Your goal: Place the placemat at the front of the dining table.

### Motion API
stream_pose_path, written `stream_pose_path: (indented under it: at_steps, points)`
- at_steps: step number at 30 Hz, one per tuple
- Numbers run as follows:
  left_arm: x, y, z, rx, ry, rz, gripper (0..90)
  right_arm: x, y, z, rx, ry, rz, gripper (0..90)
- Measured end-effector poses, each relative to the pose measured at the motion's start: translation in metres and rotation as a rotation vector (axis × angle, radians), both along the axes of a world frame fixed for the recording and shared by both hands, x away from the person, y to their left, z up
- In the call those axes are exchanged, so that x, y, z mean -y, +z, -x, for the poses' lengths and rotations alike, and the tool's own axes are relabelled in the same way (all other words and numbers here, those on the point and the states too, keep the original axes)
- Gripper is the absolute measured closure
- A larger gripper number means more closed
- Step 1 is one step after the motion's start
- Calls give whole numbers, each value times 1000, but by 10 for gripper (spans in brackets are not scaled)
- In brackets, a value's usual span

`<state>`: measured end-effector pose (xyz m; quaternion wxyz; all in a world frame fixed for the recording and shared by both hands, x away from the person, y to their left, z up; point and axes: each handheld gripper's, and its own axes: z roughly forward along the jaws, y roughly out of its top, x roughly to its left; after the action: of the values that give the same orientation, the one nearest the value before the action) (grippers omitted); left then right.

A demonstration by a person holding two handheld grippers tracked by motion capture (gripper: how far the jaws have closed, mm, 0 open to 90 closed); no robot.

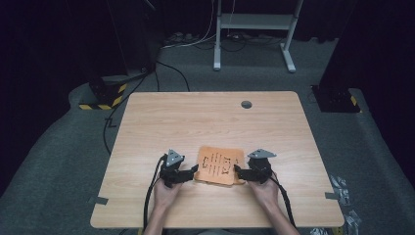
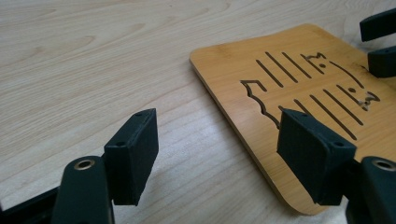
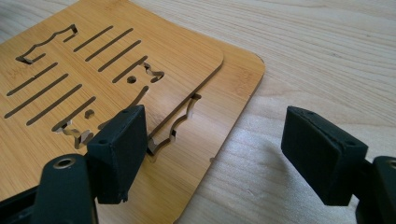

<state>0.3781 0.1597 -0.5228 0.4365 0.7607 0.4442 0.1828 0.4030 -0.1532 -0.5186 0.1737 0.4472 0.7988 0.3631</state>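
While both grippers' fingers (image 2: 133,154) gape wide, the stacked bamboo boards (image 1: 220,165) lie between them.

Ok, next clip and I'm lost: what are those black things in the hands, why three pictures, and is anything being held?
A person sits at a wooden table holding a hand-held gripper in each hand: the left gripper and the right gripper. Each has two black jaws. The high view looks down from above the person. The other two views come from cameras riding on each gripper, looking along its jaws. On the table lie two thin wooden boards with slots cut through them, stacked slightly offset: the top board over the bottom board. The left gripper and right gripper are both open at opposite edges of the stack. Nothing is held.
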Motion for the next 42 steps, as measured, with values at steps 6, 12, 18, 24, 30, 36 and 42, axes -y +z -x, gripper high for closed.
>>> stream_pose_path:
  at_steps: [6, 12, 18, 24, 30, 36, 42]
  points:
    - [5, -2, -1, -11, -23, -54, 297, 10, 4, 0, 14, -22, -21, 228]
    - [6, -2, -1, -13, -12, -61, 292, 30, 4, -4, 12, -65, -16, 228]
    - [6, -2, -1, -12, -8, -63, 286, 57, 0, -9, -6, -126, -10, 272]
    - [6, -2, -1, -7, -12, -74, 273, 79, -3, -13, -5, -174, -5, 309]
    - [6, -2, -1, -8, -16, -81, 252, 86, -5, -20, 12, -256, 61, 230]
    - [7, -2, -1, -13, -12, -83, 244, 85, -5, -20, 15, -272, 76, 205]
    - [8, -3, -2, -22, -8, -101, 237, 86, -5, -20, 8, -286, 69, 194]
